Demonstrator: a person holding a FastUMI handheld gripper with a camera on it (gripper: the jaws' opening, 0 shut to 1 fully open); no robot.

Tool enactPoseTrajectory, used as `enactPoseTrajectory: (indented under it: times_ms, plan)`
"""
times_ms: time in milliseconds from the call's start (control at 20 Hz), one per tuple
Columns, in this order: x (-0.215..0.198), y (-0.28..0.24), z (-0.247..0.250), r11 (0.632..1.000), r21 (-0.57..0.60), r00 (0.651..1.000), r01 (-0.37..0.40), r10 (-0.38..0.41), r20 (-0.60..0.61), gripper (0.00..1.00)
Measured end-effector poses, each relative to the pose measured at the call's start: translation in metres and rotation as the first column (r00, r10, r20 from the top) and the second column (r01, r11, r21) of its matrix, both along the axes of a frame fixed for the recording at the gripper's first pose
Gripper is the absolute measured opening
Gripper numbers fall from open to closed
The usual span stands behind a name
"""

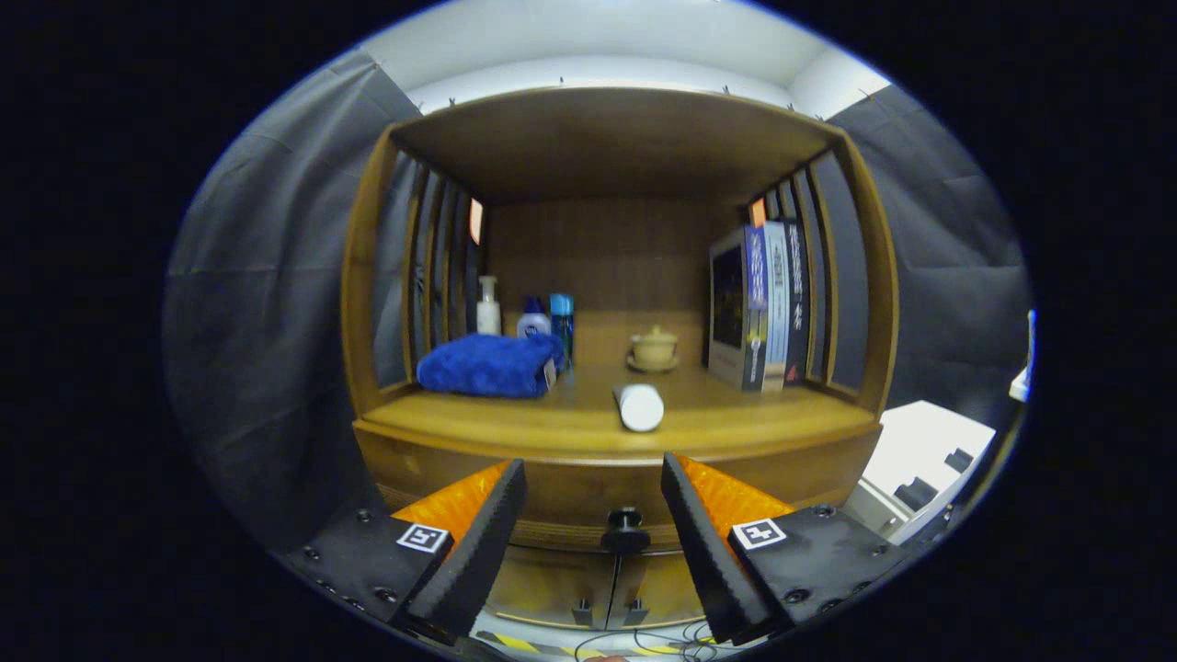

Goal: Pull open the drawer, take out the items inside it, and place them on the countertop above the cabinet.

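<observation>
Facing the wooden cabinet (609, 276), the gripper (593, 492) has its 2 fingers spread wide apart, holding nothing. Between them, a little ahead, is the dark knob (625, 530) of the drawer (588, 501), which is closed. On the countertop (515, 418) above lie a blue towel (487, 365) and a white tube (639, 406), with books (761, 306) standing at the side.

Beyond the fingers, the countertop (515, 425) carries one folded blue towel (489, 365), three bottles behind it: a white pump bottle (487, 308), a small blue-capped bottle (532, 319) and a taller blue one (562, 322). One lidded cup (654, 348) sits on one saucer (653, 365). One white cylinder (639, 406) lies nearest the fingers. About four books (763, 308) stand upright. One dark drawer knob (625, 530) sits between the spread fingers of the one gripper (593, 542).
</observation>
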State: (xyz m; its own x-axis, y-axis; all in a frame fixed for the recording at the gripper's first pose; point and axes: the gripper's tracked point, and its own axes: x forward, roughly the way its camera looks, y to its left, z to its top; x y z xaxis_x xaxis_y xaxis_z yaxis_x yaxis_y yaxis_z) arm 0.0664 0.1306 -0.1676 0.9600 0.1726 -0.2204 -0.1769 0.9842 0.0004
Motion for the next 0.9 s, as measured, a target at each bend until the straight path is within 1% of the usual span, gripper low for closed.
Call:
enactPoseTrajectory:
  times_ms: [100,300,450,700,900]
  plan:
    - [-0.015,-0.003,0.025,1.000,0.015,1.000,-0.012,0.012,0.015,0.96]
    - [-0.031,-0.016,0.058,0.999,0.032,0.999,-0.034,0.032,0.040,0.96]
    - [-0.040,-0.030,0.087,0.998,0.049,0.996,-0.032,0.028,0.084,0.96]
    - [-0.052,-0.064,0.125,0.999,0.046,0.989,0.003,-0.010,0.150,0.96]
    - [-0.054,-0.090,0.139,0.998,0.043,0.982,0.050,-0.057,0.182,0.96]
